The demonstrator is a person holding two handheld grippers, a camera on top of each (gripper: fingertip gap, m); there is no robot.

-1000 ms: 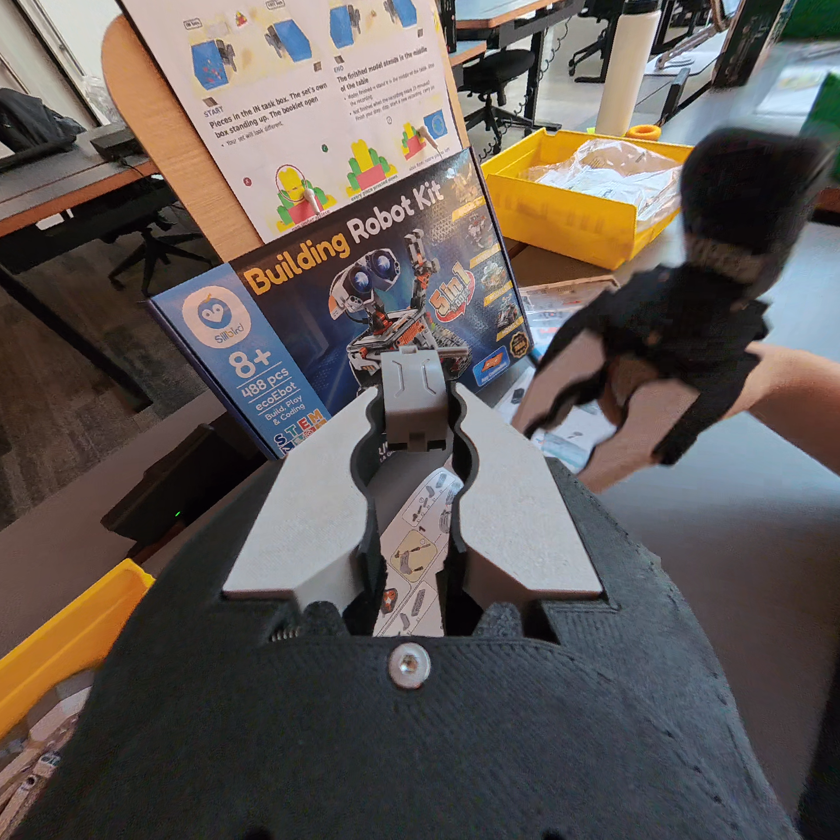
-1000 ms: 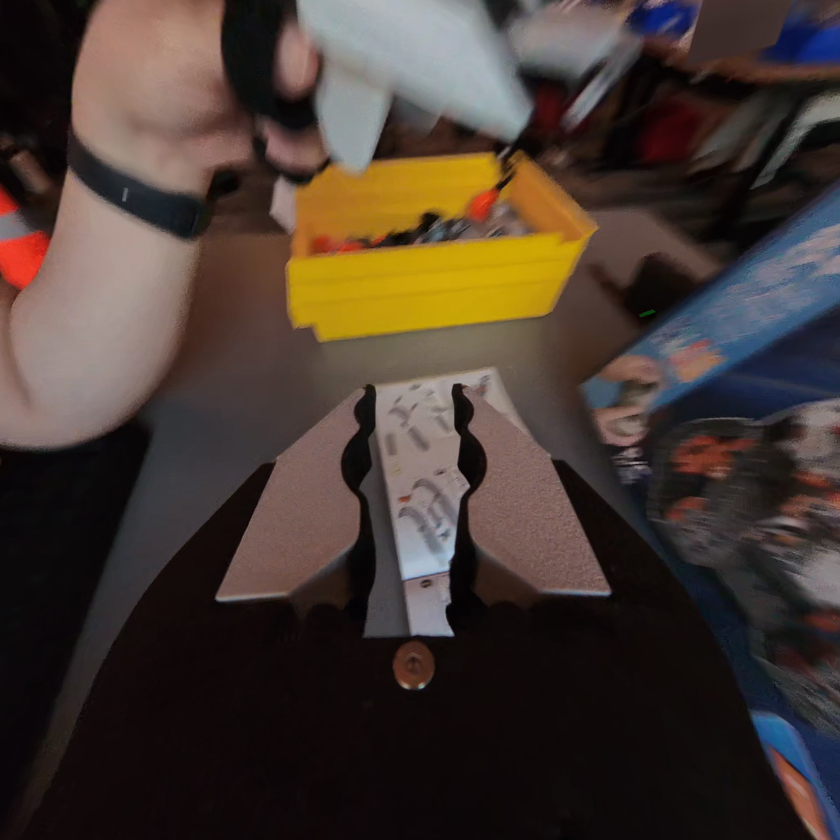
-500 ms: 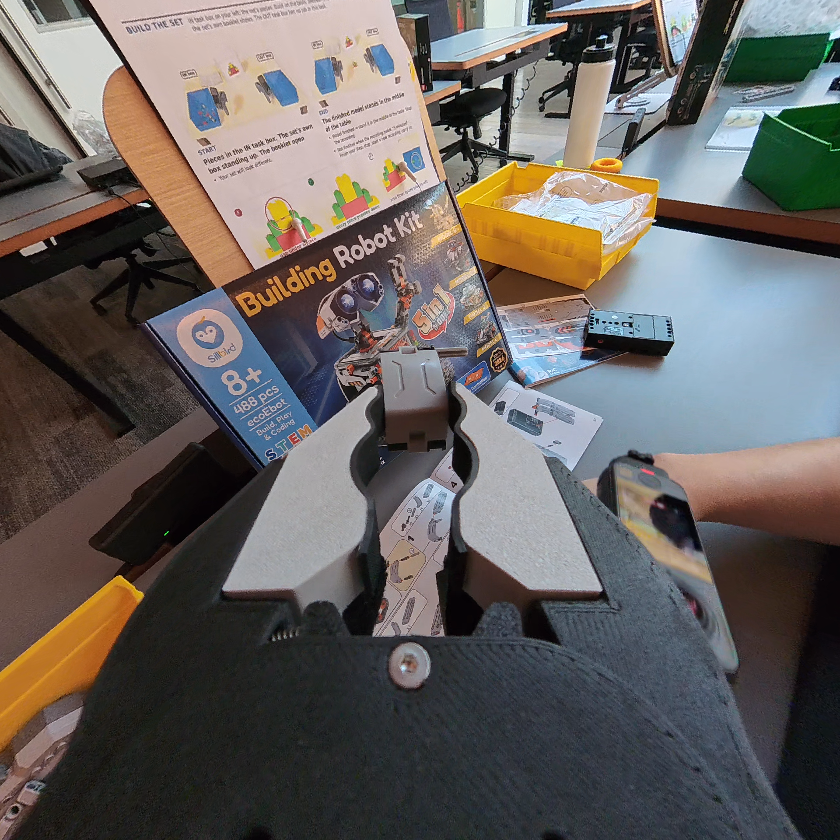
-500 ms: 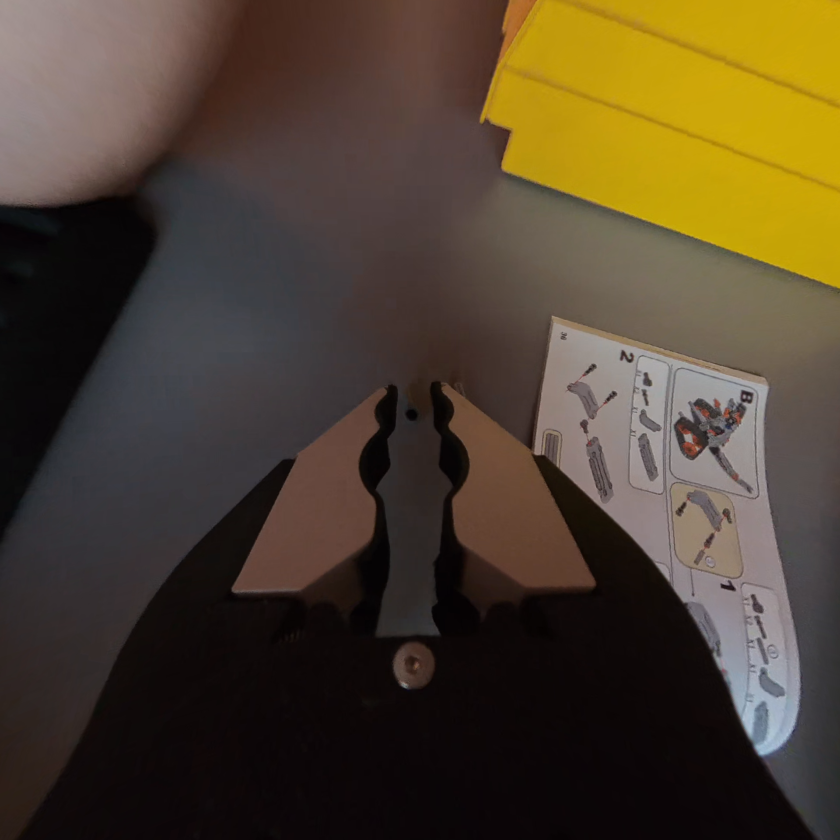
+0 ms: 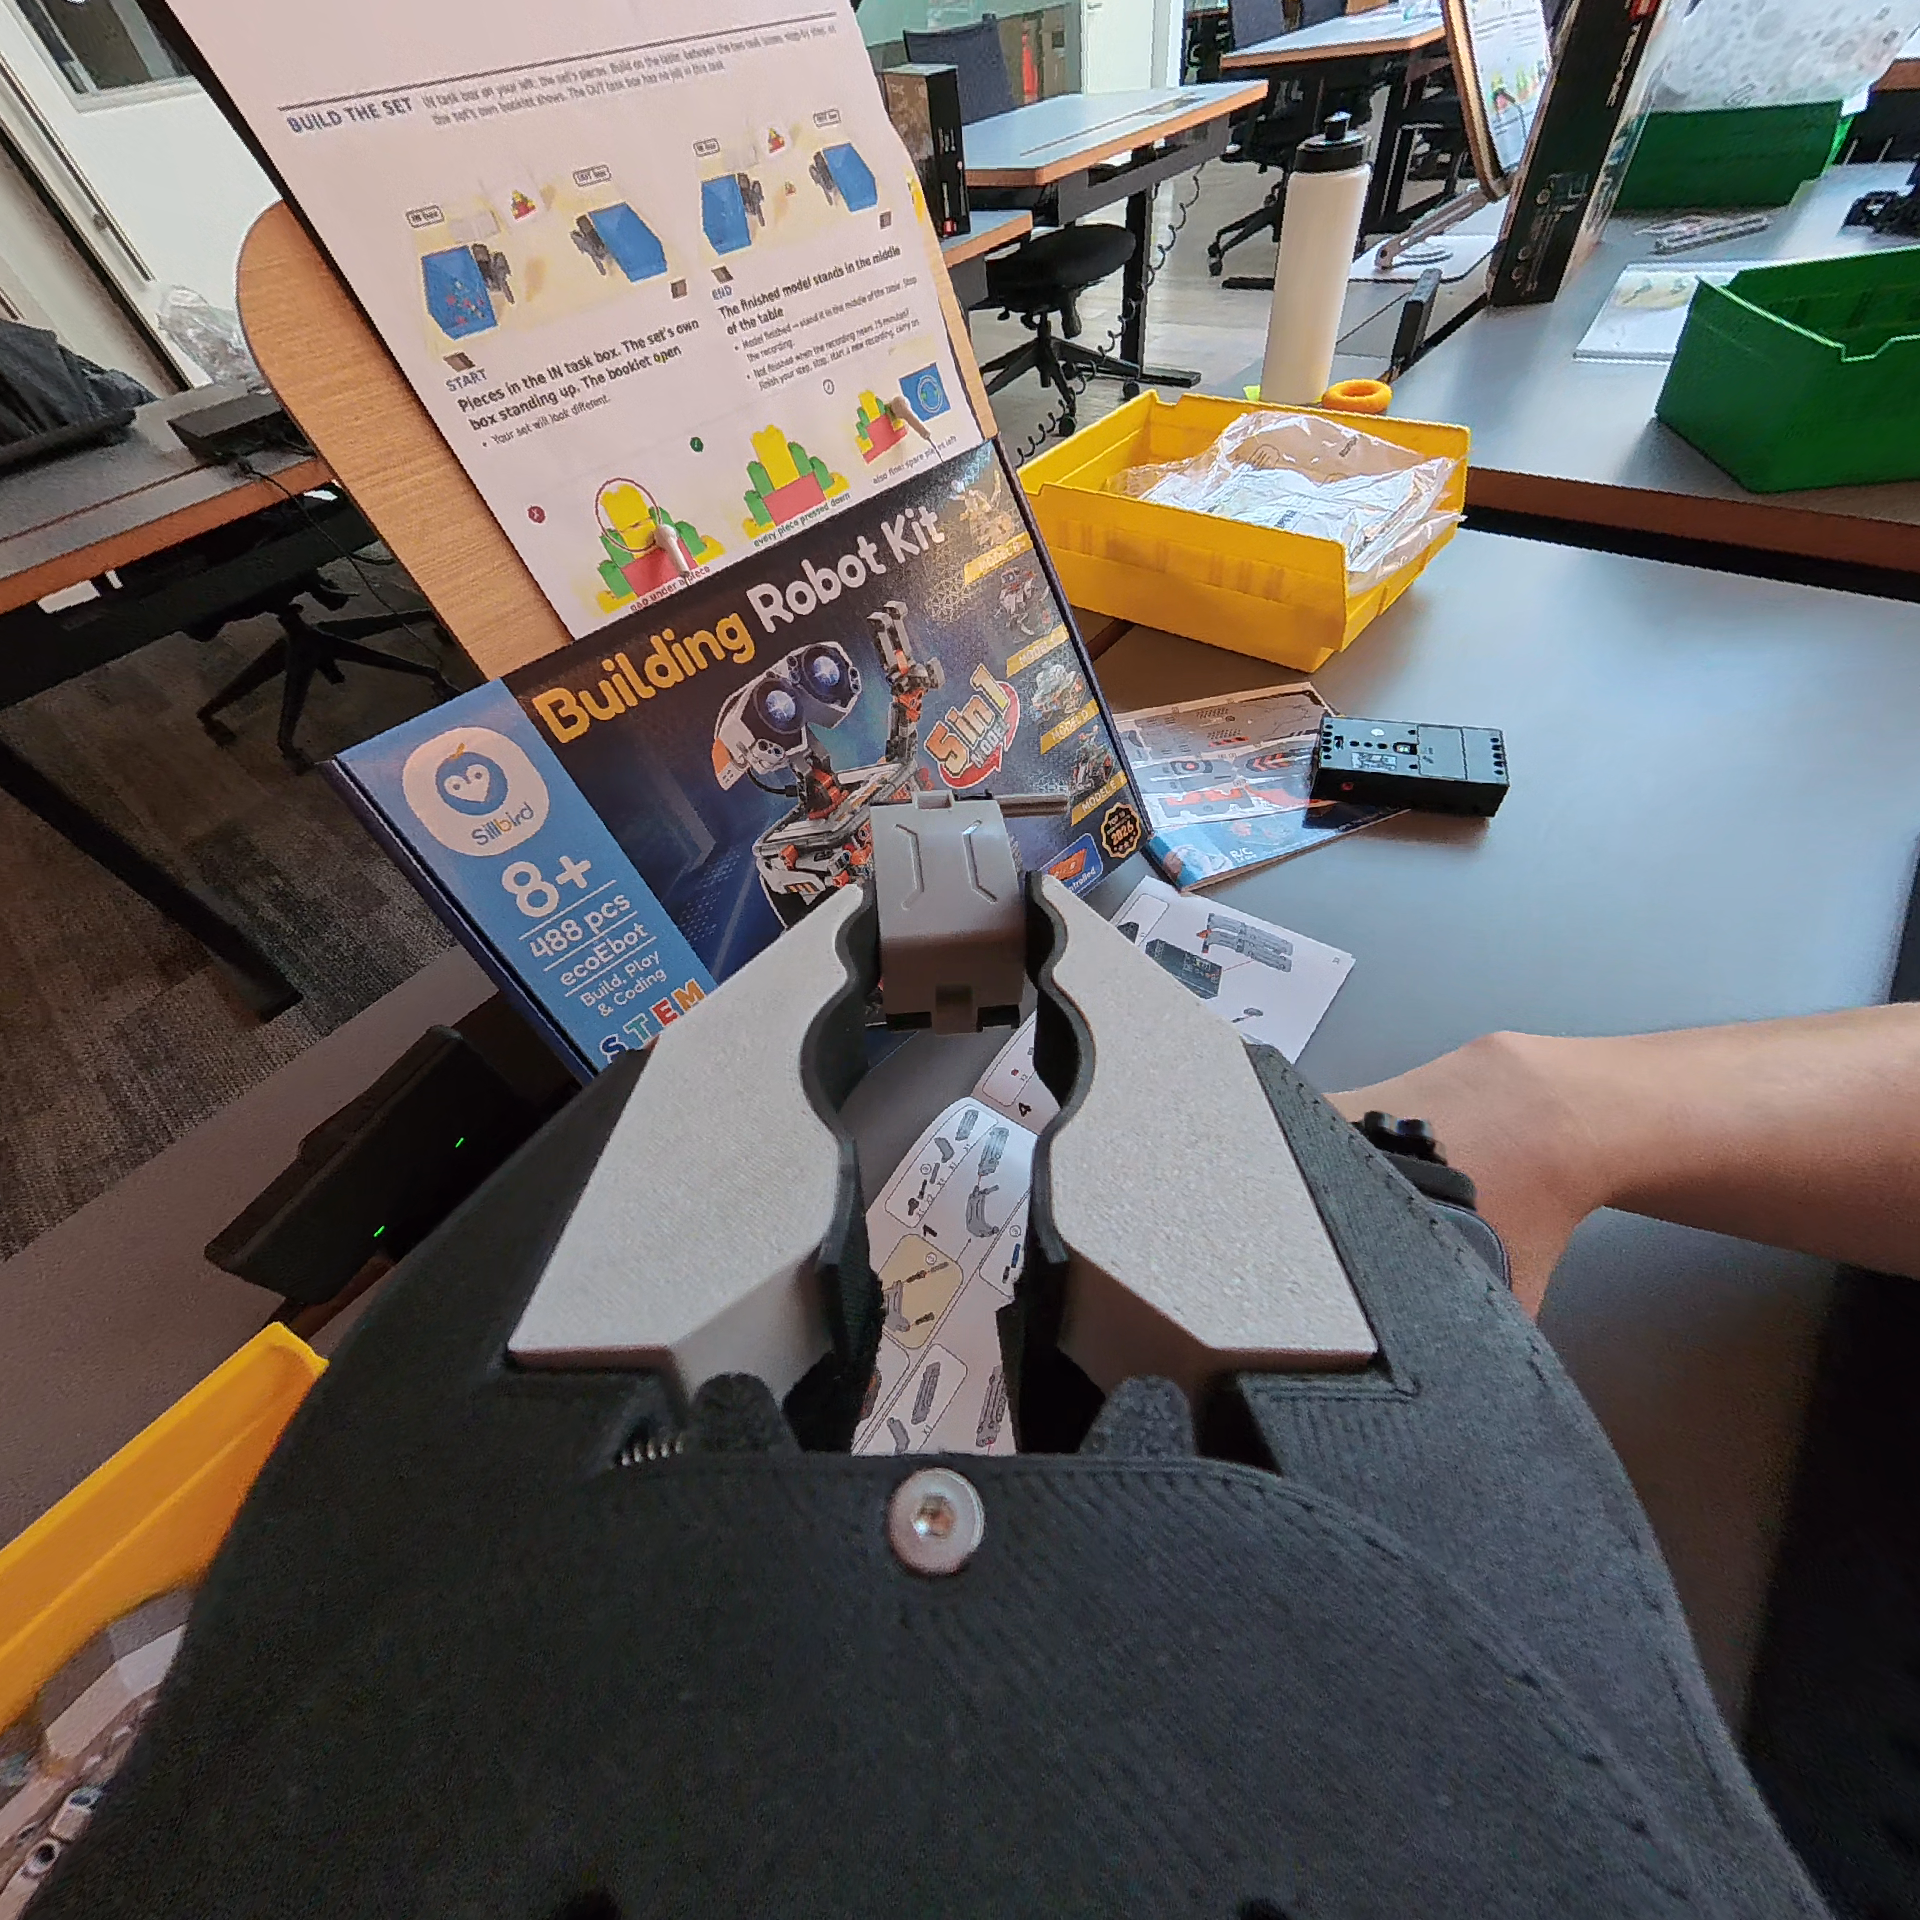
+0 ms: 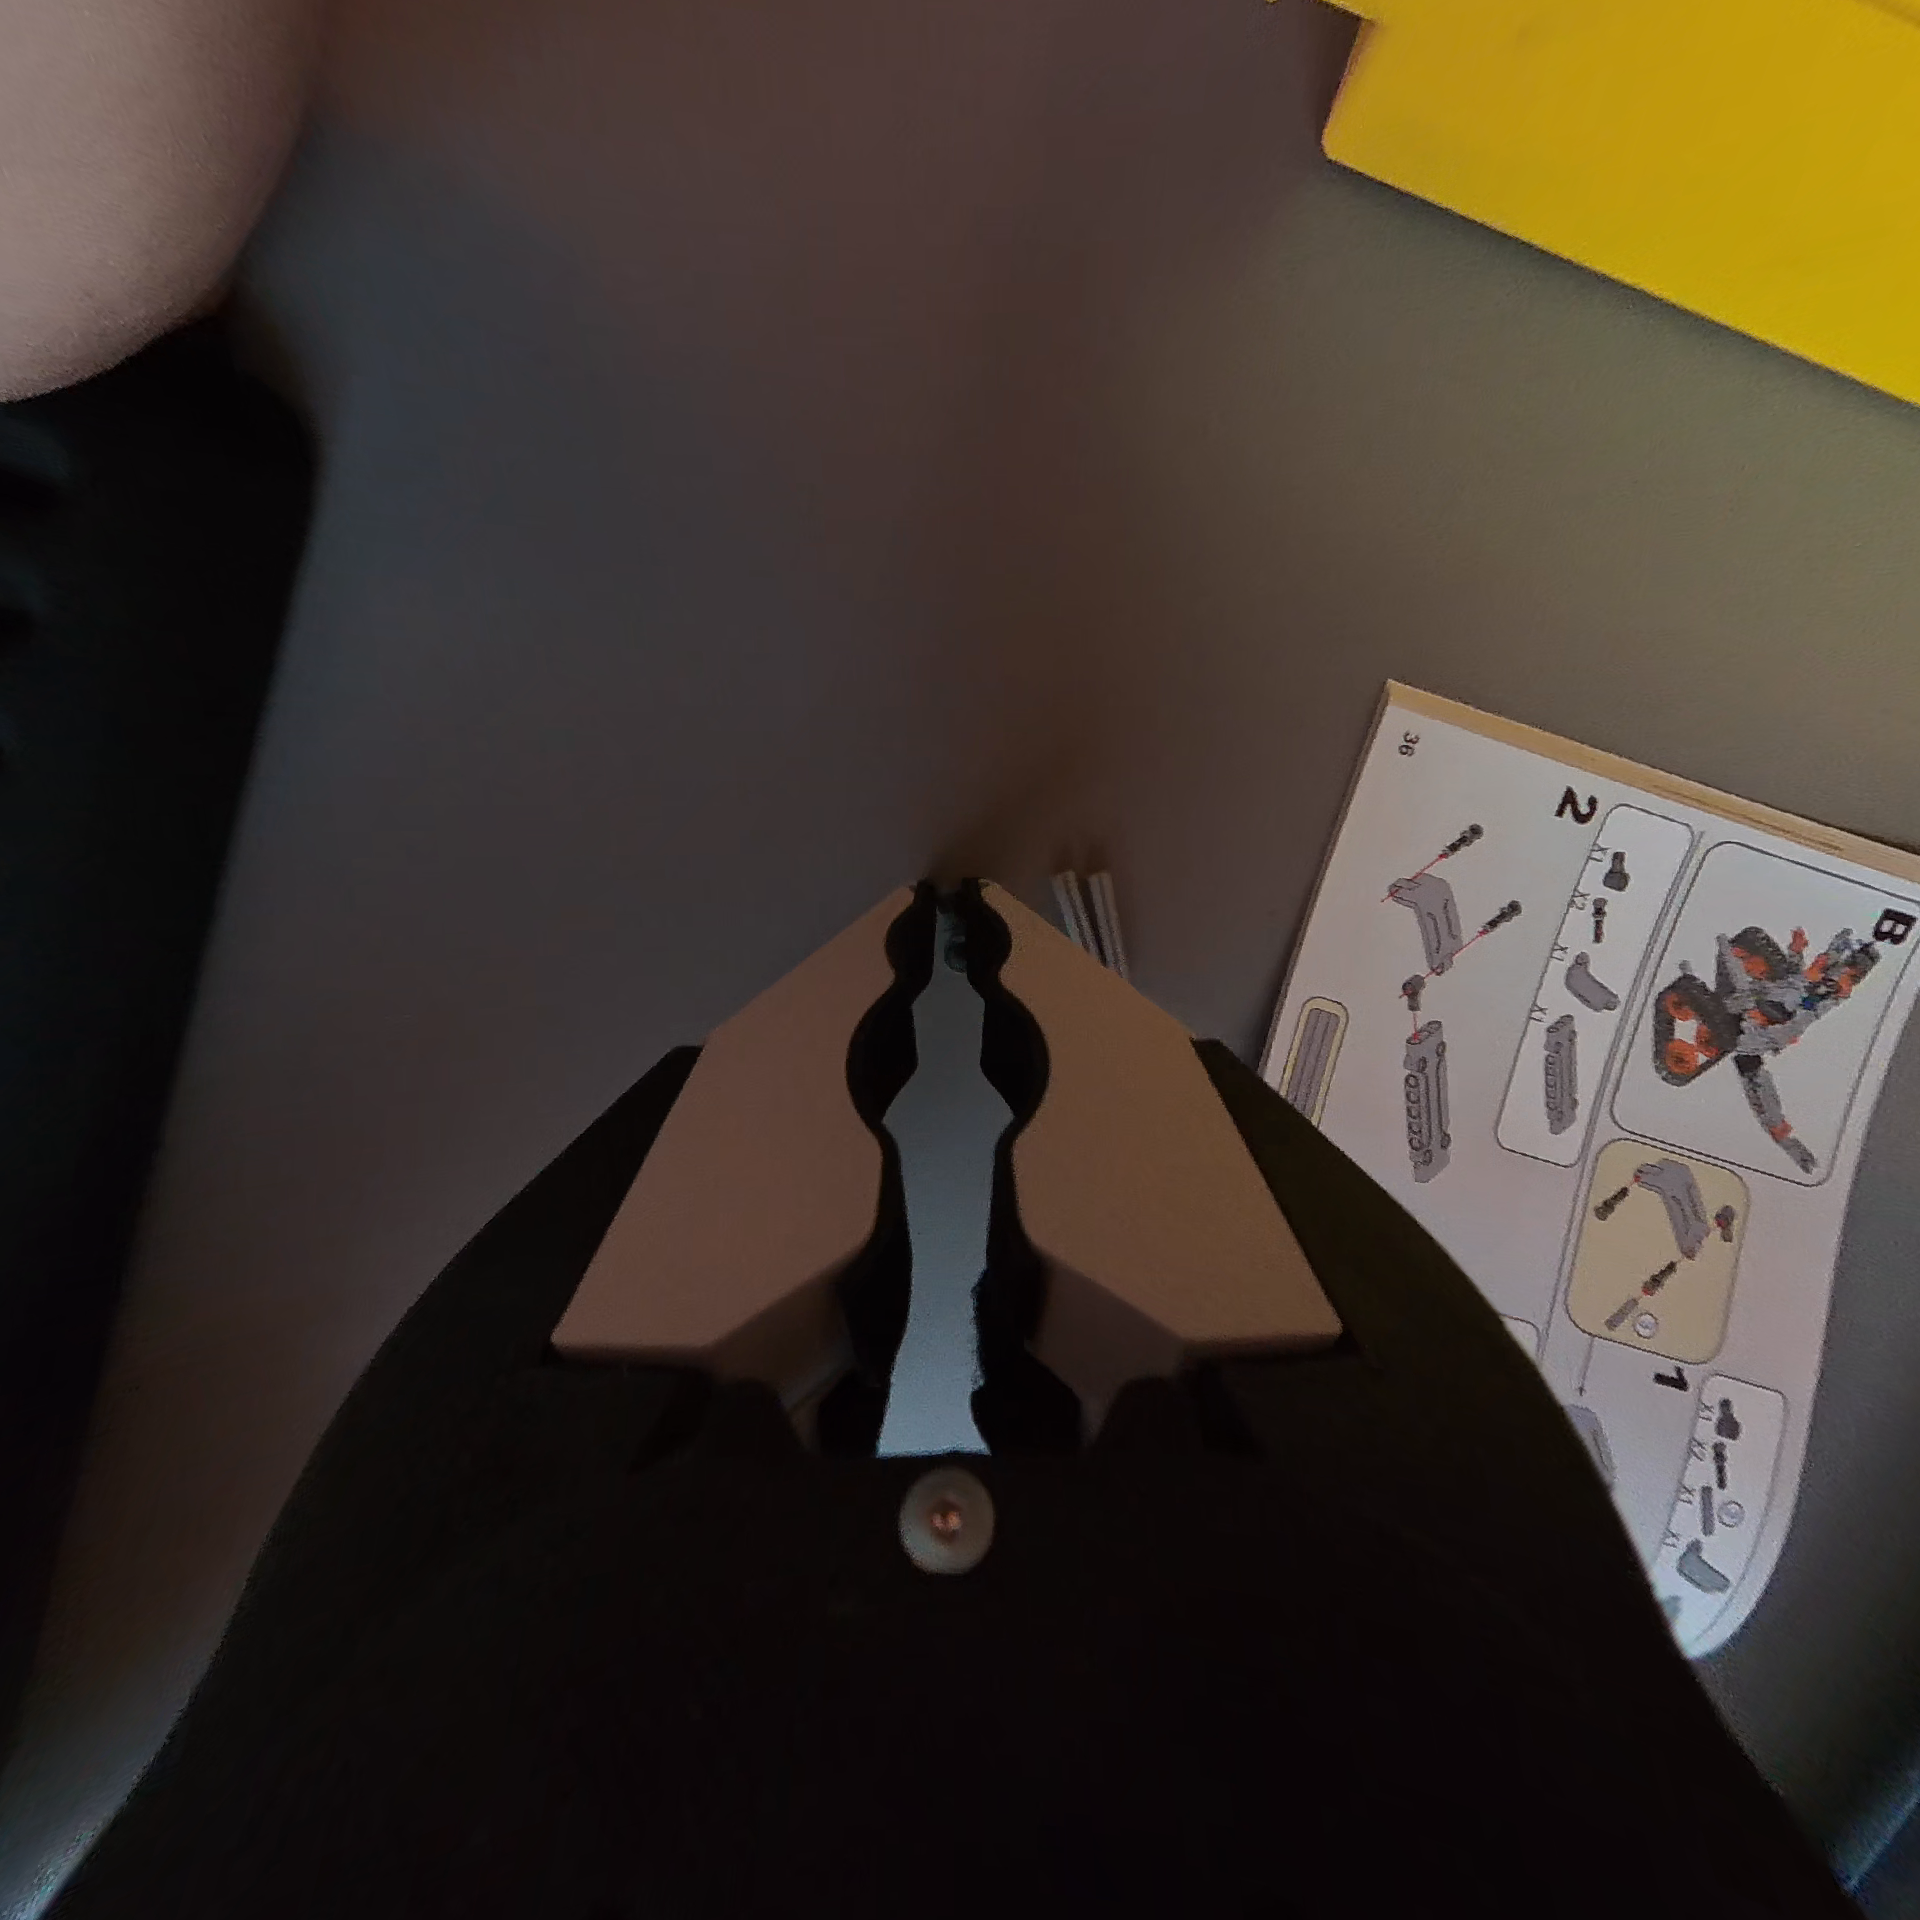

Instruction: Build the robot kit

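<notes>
Left gripper (image 5: 948, 940): clamped on a grey plastic block (image 5: 940, 883), held at its 2 flat sides; judged light, rigid.
Right gripper (image 6: 948, 914): tips nearly closed around a tiny dark piece (image 6: 952, 940) on the table (image 6: 675, 520); firm hold cannot be told.

The grey surface (image 5: 1683, 727) stands in an open office with grey carpet floor (image 5: 135, 997). Black office chairs (image 5: 1049, 281) and further desks (image 5: 1122, 114) occupy the background. Daylight enters through a window (image 5: 94, 42) at upper left.

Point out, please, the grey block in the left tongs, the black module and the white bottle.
grey block (image 5: 940, 902), left wrist view, its top face.
black module (image 5: 1408, 766), left wrist view, its top.
white bottle (image 5: 1311, 275), left wrist view, its body.
</notes>
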